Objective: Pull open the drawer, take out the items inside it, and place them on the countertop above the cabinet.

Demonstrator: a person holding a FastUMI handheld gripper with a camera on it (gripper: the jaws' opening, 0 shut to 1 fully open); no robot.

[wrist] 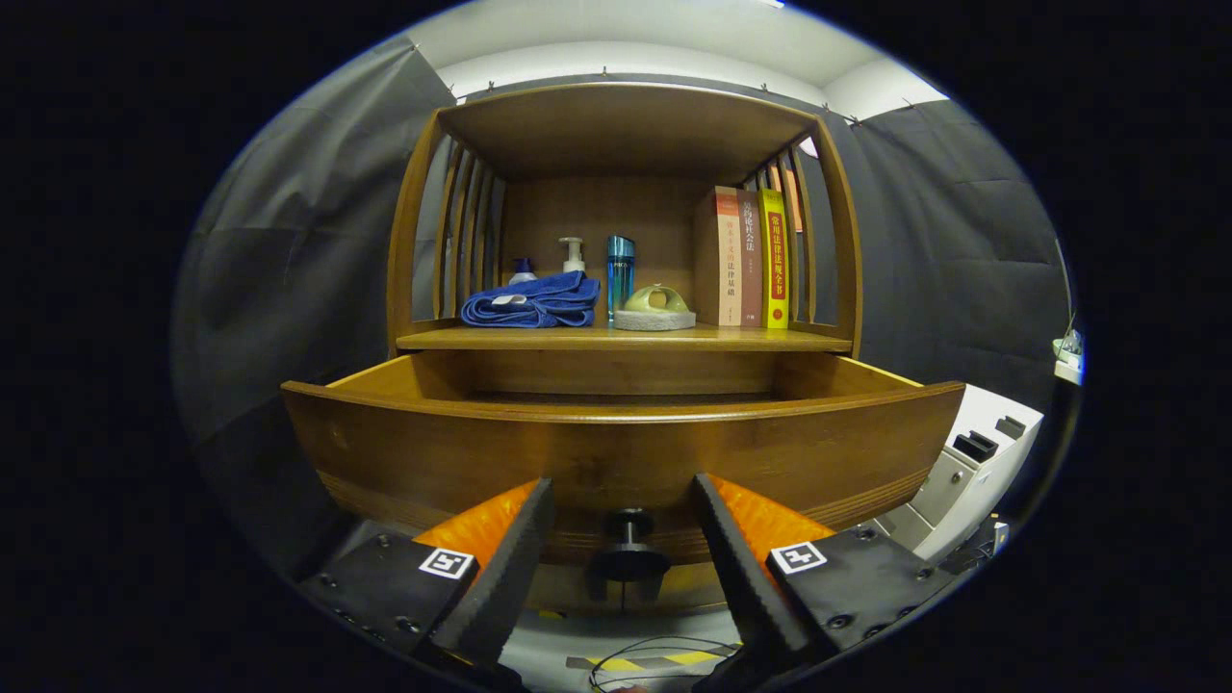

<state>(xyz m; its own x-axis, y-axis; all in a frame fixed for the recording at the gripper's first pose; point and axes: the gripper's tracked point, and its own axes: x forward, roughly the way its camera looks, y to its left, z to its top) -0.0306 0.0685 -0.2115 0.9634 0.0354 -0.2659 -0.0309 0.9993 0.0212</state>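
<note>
Warm brown wood everywhere: a cabinet point(616, 135) straight ahead of the gripper point(624, 500), with its drawer point(616, 452) pulled well out toward the camera. Drawer front curved, filling the space just beyond the fingertips; interior seen only as a shallow strip over the front rim, contents hidden, cannot tell what lies inside. Dark round knob point(628, 549) at the lower middle of the drawer front, sitting between the two fingers point(510, 568), clear gaps on both sides, touching neither. Gripper spread wide, holding nothing. Above the drawer, the tabletop point(760, 339) of the cabinet, carrying a row of things under a slatted upper shelf: a folded blue towel point(534, 300) toward the left, a small dark-capped bottle point(522, 269) just behind it, a pale pump bottle point(573, 254) beside that, a tall blue bottle point(620, 274) near the middle, a light green soap dish point(655, 306) just right of it, and three upright books point(754, 258) against the right-hand slats. Off to the right of the drawer and lower down, a white appliance point(972, 462) with dark buttons. Below the knob, a patch of floor with yellow-black tape point(654, 661) and a loose dark cable point(664, 647).
</note>
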